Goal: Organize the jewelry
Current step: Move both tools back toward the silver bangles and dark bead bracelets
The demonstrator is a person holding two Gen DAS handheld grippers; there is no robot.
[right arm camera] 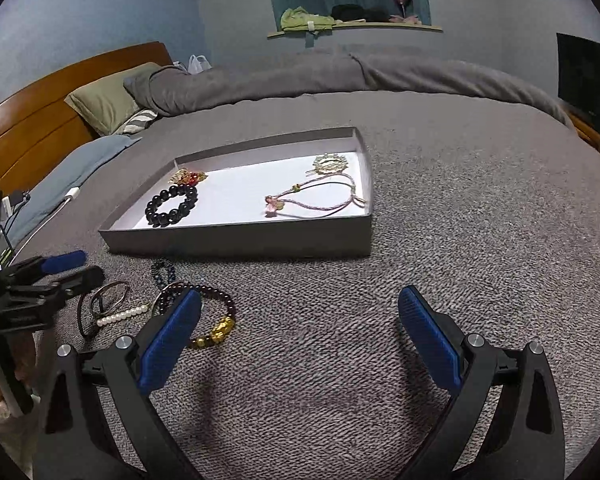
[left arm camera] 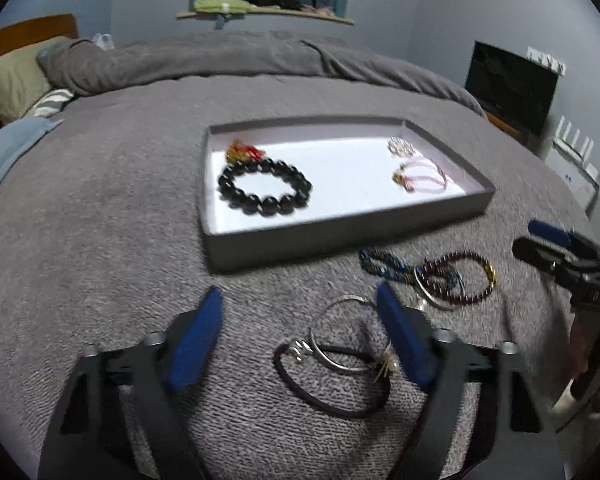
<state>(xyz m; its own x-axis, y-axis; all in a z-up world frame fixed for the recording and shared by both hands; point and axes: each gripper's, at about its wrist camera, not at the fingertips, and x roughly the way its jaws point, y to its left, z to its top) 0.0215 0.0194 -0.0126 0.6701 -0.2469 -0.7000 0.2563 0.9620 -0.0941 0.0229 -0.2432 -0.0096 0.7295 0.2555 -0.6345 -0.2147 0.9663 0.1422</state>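
Left wrist view | left gripper [left arm camera: 300, 316] fingers wide, silver bangle [left arm camera: 342, 334] and black cord loop [left arm camera: 332, 384] between them on bed [left arm camera: 100, 220] | right gripper [right arm camera: 300, 312] fingers wide, garnet bracelet [right arm camera: 216, 312] beside left finger | tray [right arm camera: 236, 236] beyond

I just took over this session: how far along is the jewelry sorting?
Roughly half. The tray already holds the black bead bracelet, a red-gold charm, a gold brooch and a pink cord bracelet. Both the left gripper and the right gripper are open and empty. Still on the blanket: the garnet bracelet, blue beaded strand, silver bangles, black hair tie and pearl piece.
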